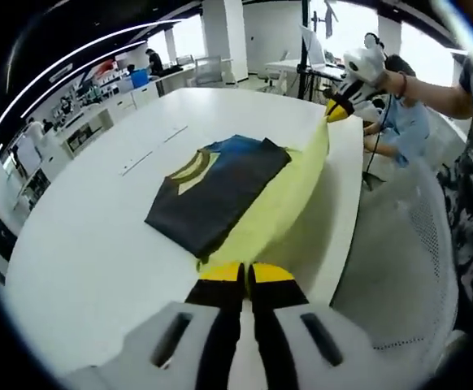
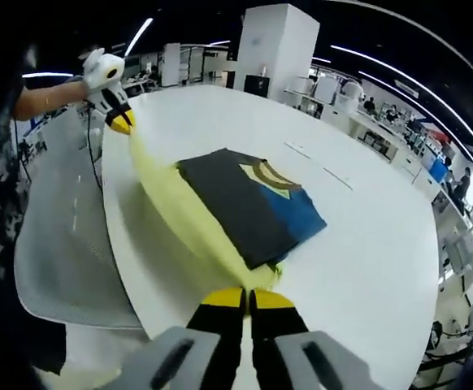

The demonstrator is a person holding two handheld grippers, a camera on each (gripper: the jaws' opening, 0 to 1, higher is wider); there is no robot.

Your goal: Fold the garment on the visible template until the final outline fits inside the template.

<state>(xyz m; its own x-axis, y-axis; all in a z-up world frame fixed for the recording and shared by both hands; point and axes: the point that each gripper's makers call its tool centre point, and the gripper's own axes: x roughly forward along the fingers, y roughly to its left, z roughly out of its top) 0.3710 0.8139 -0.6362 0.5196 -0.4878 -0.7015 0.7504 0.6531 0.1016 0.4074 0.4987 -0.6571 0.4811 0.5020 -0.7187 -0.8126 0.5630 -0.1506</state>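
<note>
We hold the yellow template sheet (image 1: 289, 199) by its near edge, one corner in each gripper. The left gripper (image 1: 245, 275) has its jaws pinched together on one corner, and the right gripper (image 2: 247, 299) is clamped the same way on the other; in the left gripper view the right gripper appears at the far end of the lifted edge, and in the right gripper view the left one does. The edge is raised off the white tabletop (image 1: 90, 244) and pulled taut between us, so the sheet slopes up from under the garment.

The folded garment (image 1: 216, 191), dark with a blue panel and a yellow-trimmed collar, lies as a compact rectangle on the sheet near the middle of the tabletop, close to the edge nearest us.

As we judge it, the fold is already made and we are checking or adjusting fit. To do this well we should keep both corners level and the tension even, lower the edge slowly, and avoid tipping the garment off or dragging it toward the tabletop's rim.
</note>
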